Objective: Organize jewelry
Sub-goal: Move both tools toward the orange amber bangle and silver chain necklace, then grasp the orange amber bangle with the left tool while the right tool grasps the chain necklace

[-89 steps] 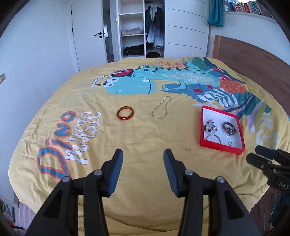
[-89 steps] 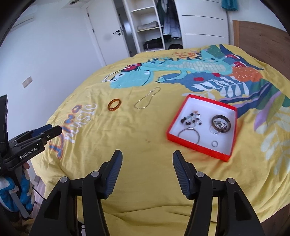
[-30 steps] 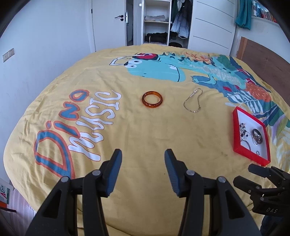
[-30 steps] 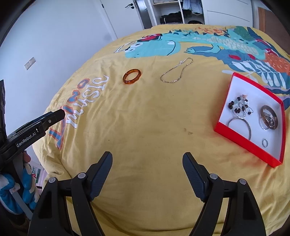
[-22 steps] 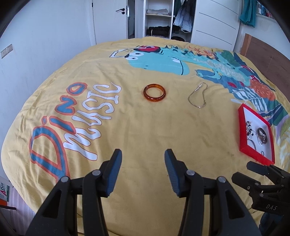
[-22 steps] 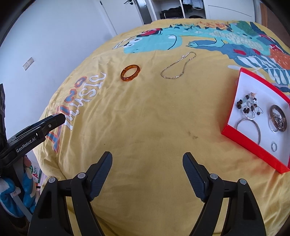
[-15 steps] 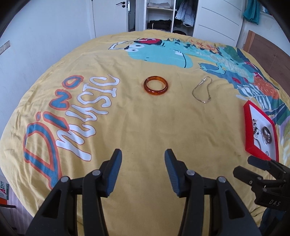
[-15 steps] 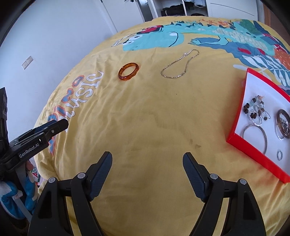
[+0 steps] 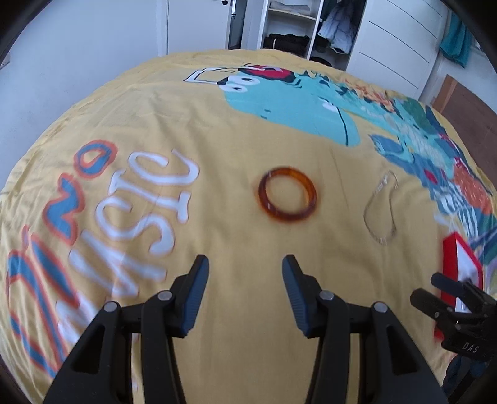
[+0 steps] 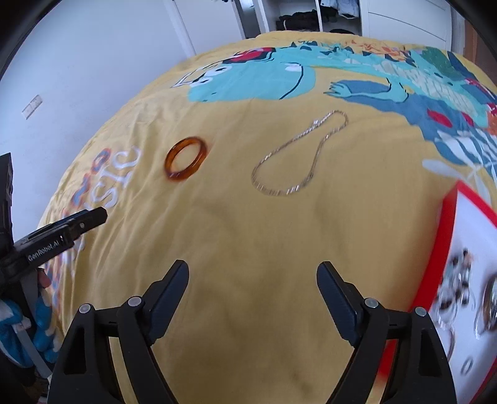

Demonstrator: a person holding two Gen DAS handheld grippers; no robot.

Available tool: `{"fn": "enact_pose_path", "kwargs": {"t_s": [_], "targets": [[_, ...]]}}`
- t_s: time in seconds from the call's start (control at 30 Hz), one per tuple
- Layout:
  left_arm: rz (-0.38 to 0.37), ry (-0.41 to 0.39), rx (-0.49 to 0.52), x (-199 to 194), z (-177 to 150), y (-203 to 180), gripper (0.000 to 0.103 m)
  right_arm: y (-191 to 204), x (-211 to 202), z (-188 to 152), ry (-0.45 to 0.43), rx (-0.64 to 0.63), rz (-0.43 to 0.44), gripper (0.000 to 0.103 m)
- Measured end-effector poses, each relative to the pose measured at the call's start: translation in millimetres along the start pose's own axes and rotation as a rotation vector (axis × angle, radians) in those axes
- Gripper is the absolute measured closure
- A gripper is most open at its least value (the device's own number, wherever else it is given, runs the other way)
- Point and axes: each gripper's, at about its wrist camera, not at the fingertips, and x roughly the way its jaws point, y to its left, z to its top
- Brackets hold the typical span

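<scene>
Bed with a yellow cover (image 9: 236, 236), printed with a teal dinosaur and the words "Dino Music".

Left gripper (image 9: 245, 264) above the cover, pointing down at it. Jaws apart, nothing between them. Amber bangle (image 9: 288, 199) lies flat on the cover just beyond the fingertips, slightly right of the gap's centre line. Not touched.

Thin silver chain (image 9: 380, 208) lies in a loose loop to the right of the bangle, apart from it. Blurred in the left view; sharper in the right view, where the chain (image 10: 298, 155) sits ahead of the right gripper with the bangle (image 10: 185, 162) to its left.

Right gripper (image 10: 253, 273) also above bare cover, jaws wide and opening, nothing between them. Chain well beyond its tips.

Red tray (image 10: 447, 236) with a white inside sits at the right edge of the right view, close beside the right finger. It holds several pieces: dark beads, a couple of rings or hoops, too smeared to name for certain. In the left view only the tray's corner (image 9: 450, 258) shows, behind the right gripper (image 9: 435, 292).

Left gripper's tip (image 10: 90, 217) shows at the left edge of the right view, with a blue-gloved hand (image 10: 31, 329) below it.

Open wardrobe (image 9: 292, 28) beyond the bed.
</scene>
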Motion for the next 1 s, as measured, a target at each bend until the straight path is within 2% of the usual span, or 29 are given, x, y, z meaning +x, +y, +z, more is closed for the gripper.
{"fn": "enact_pose_path", "kwargs": {"t_s": [0.17,0.43,0.7,0.77,0.87,0.9,0.93,0.97,1.0], "targets": [[-0.024,0.032,-0.015,46.0,40.3,1.0,0.056,-17.4,27.3,34.9,-0.020,0.047,-0.028,0.014],[-0.059,0.077,-0.006,99.3,58.2,-2.8,0.056,-60.9,74.1,71.6,-0.017,0.243,-0.002,0.012],[-0.044,0.076,0.015,126.6,58.4,-2.0,0.056,-48.2,105.9,99.4,-0.034,0.202,-0.007,0.010],[-0.040,0.072,0.018,129.3,58.3,-1.8,0.056,-37.1,114.5,104.0,-0.034,0.155,-0.018,0.014],[-0.033,0.061,0.027,129.9,57.1,-3.1,0.057,-22.0,120.6,104.4,-0.039,0.089,-0.029,0.030],[-0.030,0.057,0.033,130.2,57.3,-4.2,0.057,-19.3,121.1,103.2,-0.042,0.075,-0.031,0.039],[-0.028,0.052,0.039,130.3,57.1,-5.2,0.058,-18.2,121.2,101.8,-0.045,0.066,-0.035,0.051],[-0.025,0.049,0.045,130.5,56.8,-6.1,0.060,-19.8,120.3,100.4,-0.047,0.064,-0.039,0.058],[-0.022,0.045,0.050,130.4,56.7,-7.0,0.064,-22.7,119.8,98.9,-0.047,0.066,-0.042,0.069]]}}
